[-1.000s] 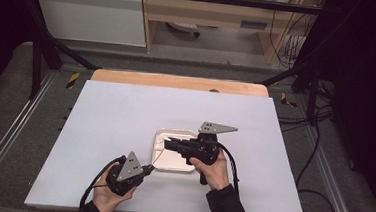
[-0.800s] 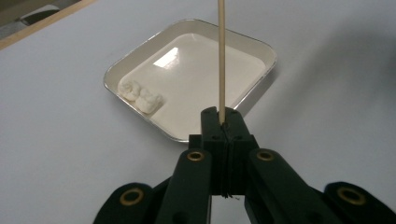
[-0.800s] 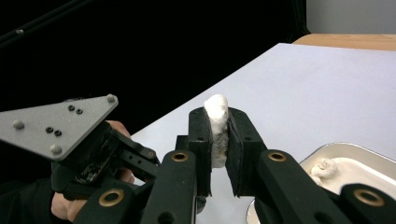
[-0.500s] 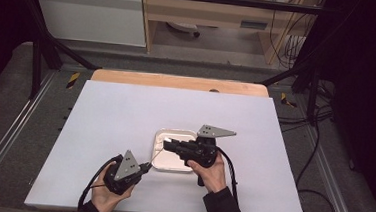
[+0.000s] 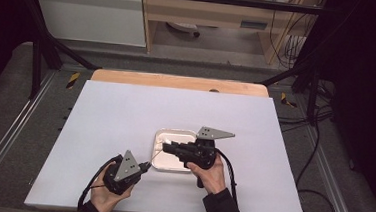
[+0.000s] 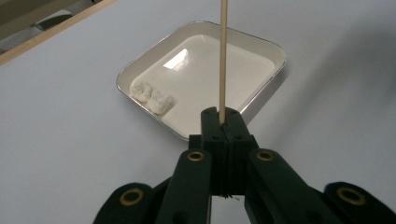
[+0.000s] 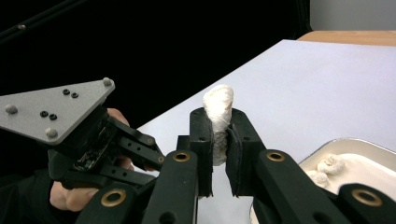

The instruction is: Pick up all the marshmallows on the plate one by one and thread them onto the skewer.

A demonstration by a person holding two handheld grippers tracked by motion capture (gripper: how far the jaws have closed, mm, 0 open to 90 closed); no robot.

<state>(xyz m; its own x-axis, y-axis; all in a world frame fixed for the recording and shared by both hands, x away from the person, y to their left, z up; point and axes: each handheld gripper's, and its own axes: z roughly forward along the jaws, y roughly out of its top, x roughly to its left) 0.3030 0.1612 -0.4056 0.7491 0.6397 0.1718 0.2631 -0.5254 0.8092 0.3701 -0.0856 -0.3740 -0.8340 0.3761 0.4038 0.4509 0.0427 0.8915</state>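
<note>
On the white table [image 5: 125,111], the left gripper [image 6: 223,122] clamps a thin wooden skewer [image 6: 222,60] pointing over the shallow white square tray [image 6: 275,51]; the right gripper [image 7: 218,135], above the tray, pinches a white dumpling-like piece [image 7: 218,109] just beyond the tip.

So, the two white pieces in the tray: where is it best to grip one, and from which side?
Probably from above, across the narrow middle of the outer white piece. They lie touching against the tray wall, so a sideways approach looks blocked; the tray's open centre gives room for one jaw.
</note>
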